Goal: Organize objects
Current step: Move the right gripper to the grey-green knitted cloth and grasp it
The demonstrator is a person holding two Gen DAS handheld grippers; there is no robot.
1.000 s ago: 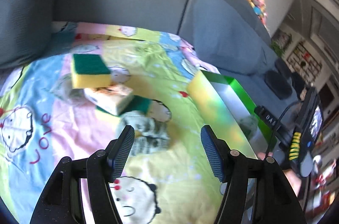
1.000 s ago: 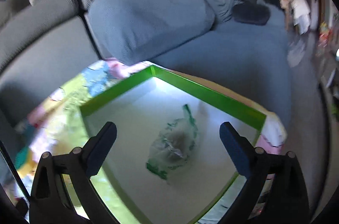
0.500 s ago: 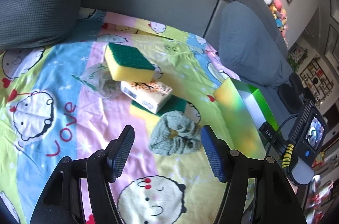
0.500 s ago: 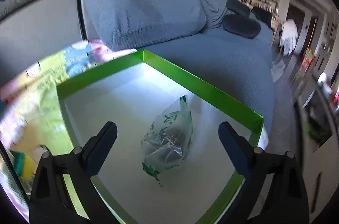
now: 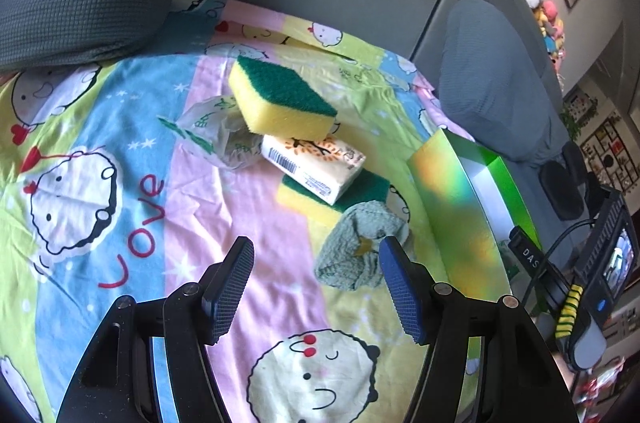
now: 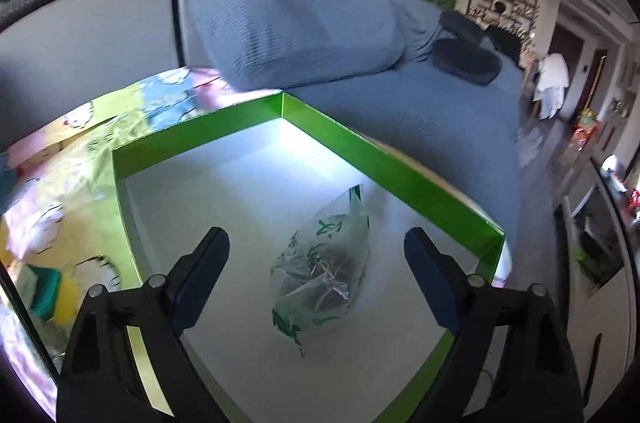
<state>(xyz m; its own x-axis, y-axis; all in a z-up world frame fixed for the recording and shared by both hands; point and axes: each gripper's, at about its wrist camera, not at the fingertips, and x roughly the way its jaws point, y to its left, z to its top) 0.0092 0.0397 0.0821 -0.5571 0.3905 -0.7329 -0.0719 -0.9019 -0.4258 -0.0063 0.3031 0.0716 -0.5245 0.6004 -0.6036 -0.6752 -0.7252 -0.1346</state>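
Sponges: we see one (image 5: 284,99) topmost on the sheet (image 5: 120,151) marked "Love", over a barcoded tissue pack (image 5: 314,159) whose print is unreadable; another (image 5: 360,189) lies half hidden beneath. Left gripper (image 5: 316,287) gapes empty beside a knitted cloth (image 5: 356,247). Right gripper (image 6: 316,263), closing, hovers over the bag (image 6: 324,271) in the green box (image 6: 384,163).

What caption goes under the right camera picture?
Right gripper closing, empty, above a plastic bag in the green box.
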